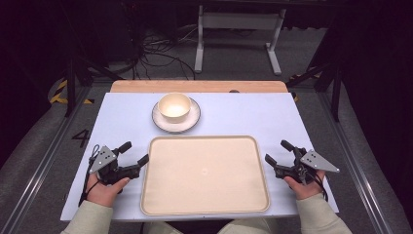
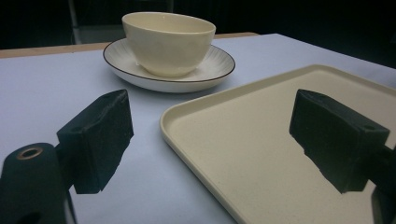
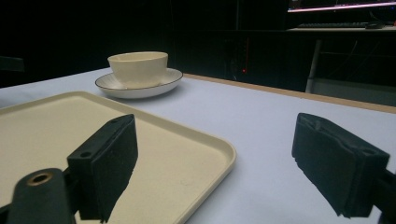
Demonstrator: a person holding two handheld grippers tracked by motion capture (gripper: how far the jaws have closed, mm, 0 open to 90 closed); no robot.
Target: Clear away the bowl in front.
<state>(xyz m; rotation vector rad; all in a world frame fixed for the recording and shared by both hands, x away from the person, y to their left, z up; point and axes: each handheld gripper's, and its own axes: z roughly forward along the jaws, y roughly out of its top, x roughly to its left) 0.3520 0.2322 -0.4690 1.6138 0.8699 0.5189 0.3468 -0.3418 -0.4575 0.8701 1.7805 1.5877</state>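
While the room beyond lies dark, the pale bench (image 1: 243,117) carries a tray (image 1: 204,174), with a bowl (image 1: 174,105) on a plate (image 1: 191,122) farther off; left claw (image 1: 134,153) and right claw (image 1: 276,152) gape wide, both empty.

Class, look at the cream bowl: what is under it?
The bowl stands on a dark-rimmed saucer. The saucer's middle is covered by the bowl, so nothing there can be seen.
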